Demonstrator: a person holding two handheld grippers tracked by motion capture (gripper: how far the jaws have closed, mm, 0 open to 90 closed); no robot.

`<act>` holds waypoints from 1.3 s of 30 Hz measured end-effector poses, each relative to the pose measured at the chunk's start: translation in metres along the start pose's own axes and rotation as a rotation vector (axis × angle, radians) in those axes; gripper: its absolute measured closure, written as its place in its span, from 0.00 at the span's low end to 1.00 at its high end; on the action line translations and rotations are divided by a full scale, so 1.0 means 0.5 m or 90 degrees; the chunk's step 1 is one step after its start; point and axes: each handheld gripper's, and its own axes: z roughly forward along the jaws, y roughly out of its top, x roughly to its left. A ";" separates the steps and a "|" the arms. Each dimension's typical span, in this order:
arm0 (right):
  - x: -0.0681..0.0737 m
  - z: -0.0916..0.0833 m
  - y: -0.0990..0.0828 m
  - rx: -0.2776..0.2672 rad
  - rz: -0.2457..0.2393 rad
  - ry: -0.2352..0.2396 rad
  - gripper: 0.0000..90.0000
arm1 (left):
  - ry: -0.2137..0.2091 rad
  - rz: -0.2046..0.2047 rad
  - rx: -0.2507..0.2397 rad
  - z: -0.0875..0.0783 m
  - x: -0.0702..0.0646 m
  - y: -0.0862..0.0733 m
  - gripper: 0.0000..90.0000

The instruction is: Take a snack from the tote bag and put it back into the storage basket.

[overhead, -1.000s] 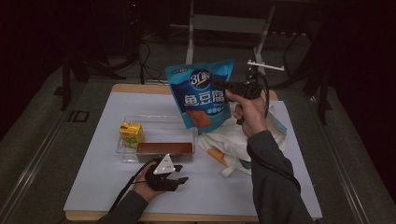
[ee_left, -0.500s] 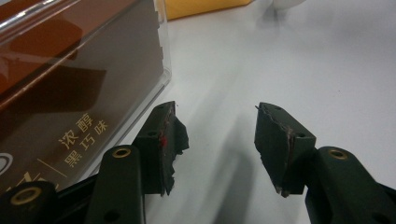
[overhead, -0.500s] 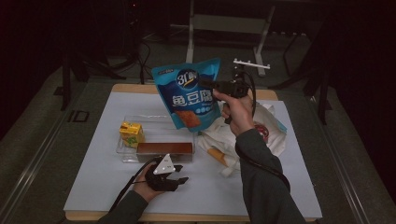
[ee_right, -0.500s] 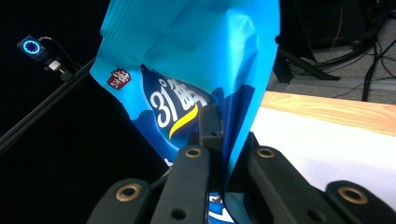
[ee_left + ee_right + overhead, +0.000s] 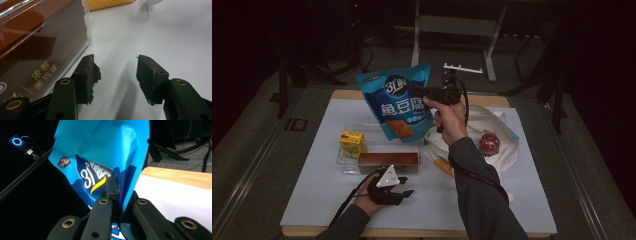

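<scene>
The right tool is clamped on the blue bag, gripping it by its upper right edge. The bag hangs in the air above the surface, tilted, with its printed face toward the high camera and its lower corner over the clear tray. In the right tool's own view the bag rises straight up from between the two black jaws, its edge pinched between them, and its body spreads up and to the left of the tool.

The left tool rests low on the surface near its front edge, just in front of the tray, well below and apart from the bag. Its jaws stand apart with nothing between them; in its own view the left tool has only bare white surface in the gap, and the brown box in the tray lies just beside its left jaw.

In the tray, the brown box lies along the front and a yellow carton stands at the left end. A white cloth bag lies to the right of the tray, behind the right forearm, with a red round thing on it.
</scene>
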 end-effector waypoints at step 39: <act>-0.010 0.127 -0.052 0.022 0.042 -0.016 0.99 | -0.005 -0.003 -0.007 -0.002 0.003 -0.001 0.54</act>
